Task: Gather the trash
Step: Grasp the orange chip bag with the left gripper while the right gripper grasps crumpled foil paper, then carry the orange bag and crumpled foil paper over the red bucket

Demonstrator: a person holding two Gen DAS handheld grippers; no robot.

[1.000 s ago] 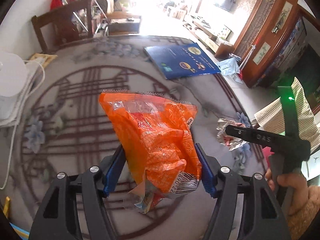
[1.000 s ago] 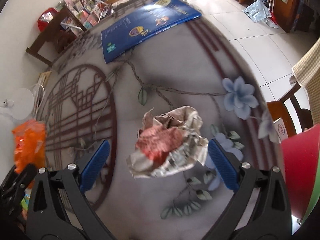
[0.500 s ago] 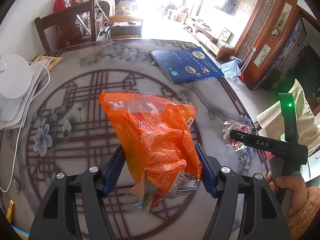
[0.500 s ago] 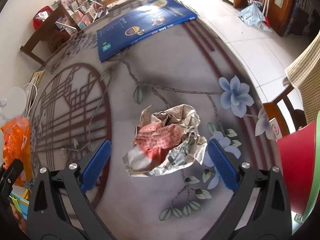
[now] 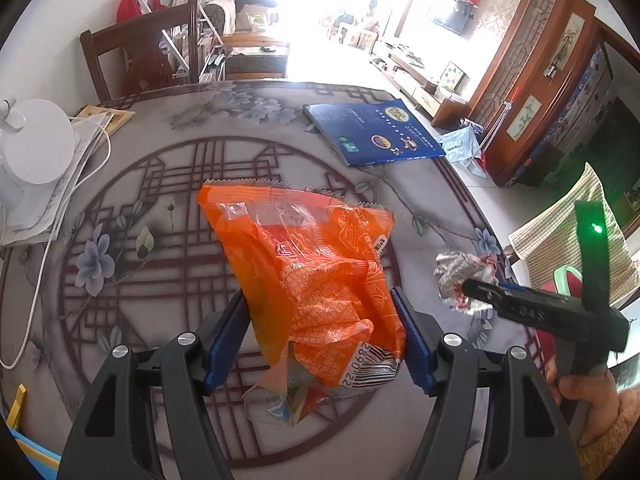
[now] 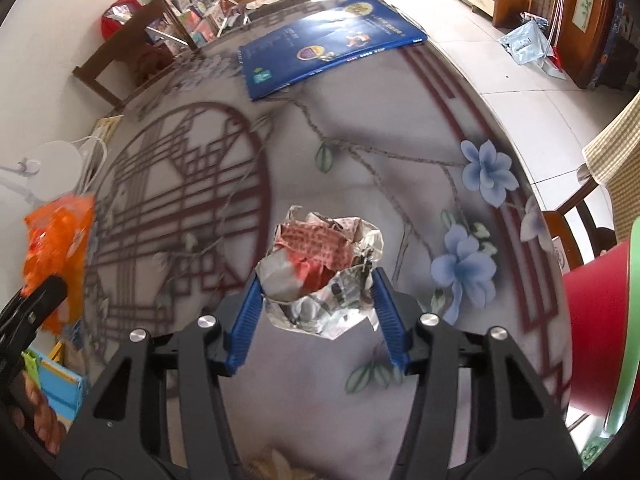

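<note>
both blue fingers (image 6: 248,312) of the right gripper (image 6: 318,312) have just been closing and now grasp the foil ball (image 6: 324,264) at frame centre, while the left gripper (image 5: 320,344) clenches the orange bag (image 5: 316,280).

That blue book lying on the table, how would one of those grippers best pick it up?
By the corner overhanging the table edge, coming in from the floor side. The blue book lies flat on the table, so the jaws cannot get under it elsewhere; both grippers hold trash already, so one should probably drop its load first.

Orange wrapper (image 5: 316,280) clamped, foil wad (image 5: 460,276) gripped
</note>
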